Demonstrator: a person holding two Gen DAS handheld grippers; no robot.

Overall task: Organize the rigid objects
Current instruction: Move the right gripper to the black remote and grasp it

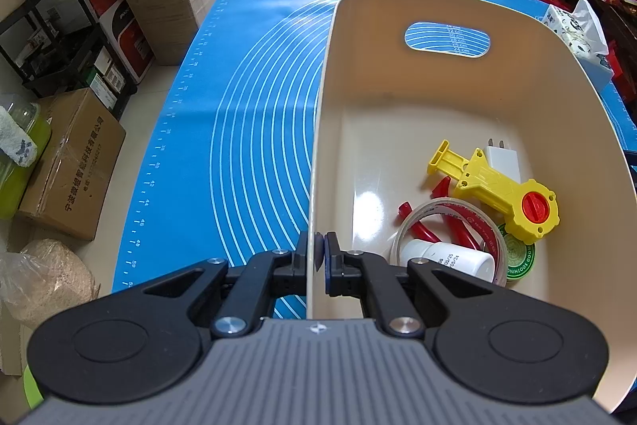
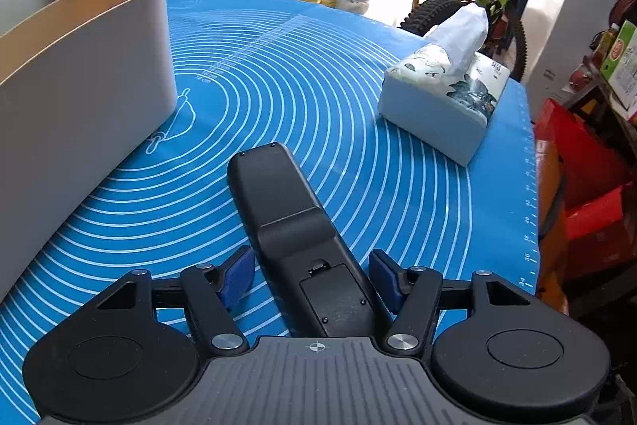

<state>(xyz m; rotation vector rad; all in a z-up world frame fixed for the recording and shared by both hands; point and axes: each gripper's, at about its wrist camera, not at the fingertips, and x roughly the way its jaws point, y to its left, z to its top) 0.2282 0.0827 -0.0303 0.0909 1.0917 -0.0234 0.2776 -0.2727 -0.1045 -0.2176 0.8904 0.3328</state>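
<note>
You are pinching the bin's (image 1: pixel 318 162) side wall with your left tool (image 1: pixel 319 253), clamped tight on it. Already lying inside: yellow toy (image 1: pixel 493 186), tape roll (image 1: pixel 450 237), white bottle (image 1: pixel 450 259), charger plug (image 1: pixel 502 157). Your right tool (image 2: pixel 312 277) is straddling the black remote (image 2: pixel 294 226) on the tabletop mat (image 2: pixel 318 98), pads (image 2: pixel 239 275) apart, not pressing. Remote looks left to go; the soft tissue pack (image 2: pixel 442 98) probably stays out.
</note>
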